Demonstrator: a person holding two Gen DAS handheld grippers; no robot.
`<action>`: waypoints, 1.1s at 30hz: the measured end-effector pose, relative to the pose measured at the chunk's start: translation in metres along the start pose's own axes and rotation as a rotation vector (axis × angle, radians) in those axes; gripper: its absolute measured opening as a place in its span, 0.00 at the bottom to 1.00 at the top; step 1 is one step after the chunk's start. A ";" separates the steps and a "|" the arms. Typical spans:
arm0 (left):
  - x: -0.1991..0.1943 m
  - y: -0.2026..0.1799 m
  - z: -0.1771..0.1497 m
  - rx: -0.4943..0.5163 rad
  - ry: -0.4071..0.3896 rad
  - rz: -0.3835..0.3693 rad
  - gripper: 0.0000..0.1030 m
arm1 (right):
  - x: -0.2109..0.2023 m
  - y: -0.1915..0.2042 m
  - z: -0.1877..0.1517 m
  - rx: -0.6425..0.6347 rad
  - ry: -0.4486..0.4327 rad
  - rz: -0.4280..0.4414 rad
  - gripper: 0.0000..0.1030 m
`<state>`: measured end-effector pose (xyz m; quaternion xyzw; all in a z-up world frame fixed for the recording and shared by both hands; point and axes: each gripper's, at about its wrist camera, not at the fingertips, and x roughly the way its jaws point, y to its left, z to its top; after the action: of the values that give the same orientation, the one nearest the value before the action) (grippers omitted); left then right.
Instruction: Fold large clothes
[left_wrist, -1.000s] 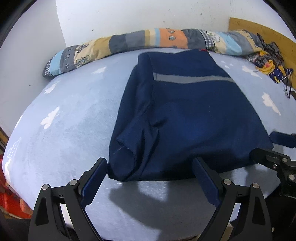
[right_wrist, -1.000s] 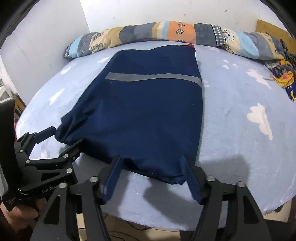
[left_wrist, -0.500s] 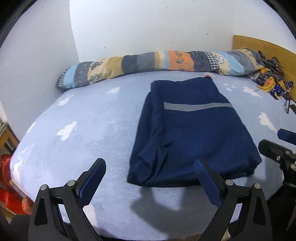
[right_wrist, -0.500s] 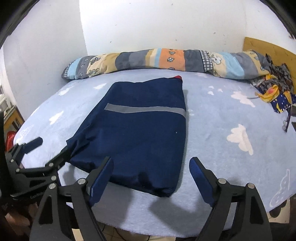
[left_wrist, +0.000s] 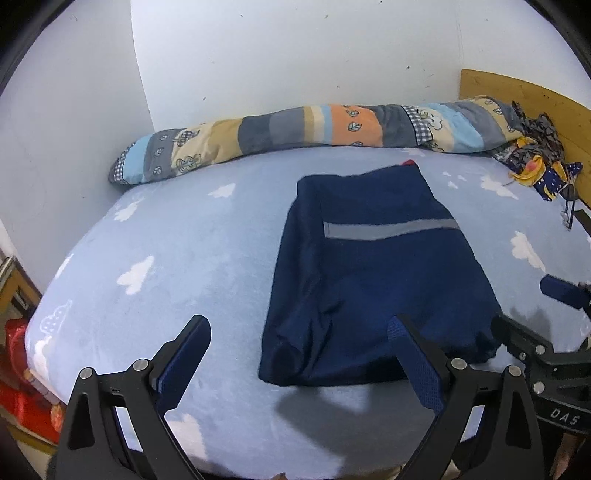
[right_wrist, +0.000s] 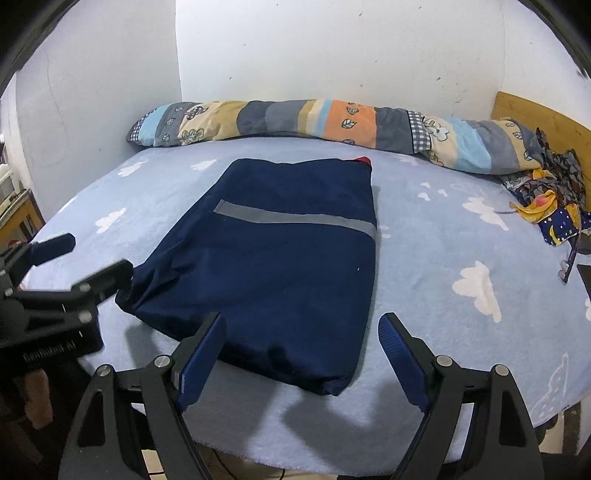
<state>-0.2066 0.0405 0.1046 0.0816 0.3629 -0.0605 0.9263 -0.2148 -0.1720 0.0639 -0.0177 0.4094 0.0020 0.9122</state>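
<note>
— What do we see at the far edge of the light blue cloud-print bed sheet (left_wrist: 177, 236)?
— We see a long patchwork rolled blanket (right_wrist: 332, 123), beside a crumpled patterned cloth heap (right_wrist: 550, 206).

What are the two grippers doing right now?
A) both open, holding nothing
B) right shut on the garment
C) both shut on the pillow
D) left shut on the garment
A: the left gripper and right gripper both show spread fingers with nothing between them, and the garment lies flat on the bed.
</note>
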 end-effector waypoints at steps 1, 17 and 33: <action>-0.003 0.001 0.002 0.004 -0.010 0.010 0.95 | 0.000 -0.001 0.000 0.002 -0.001 -0.003 0.84; -0.014 -0.013 -0.002 0.092 -0.049 0.197 0.95 | 0.005 0.010 0.000 -0.061 0.007 -0.050 0.85; -0.006 -0.018 0.001 0.119 -0.031 0.206 0.95 | 0.005 0.010 0.000 -0.057 0.013 -0.061 0.85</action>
<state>-0.2133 0.0232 0.1076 0.1724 0.3339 0.0124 0.9266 -0.2118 -0.1624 0.0596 -0.0559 0.4143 -0.0142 0.9083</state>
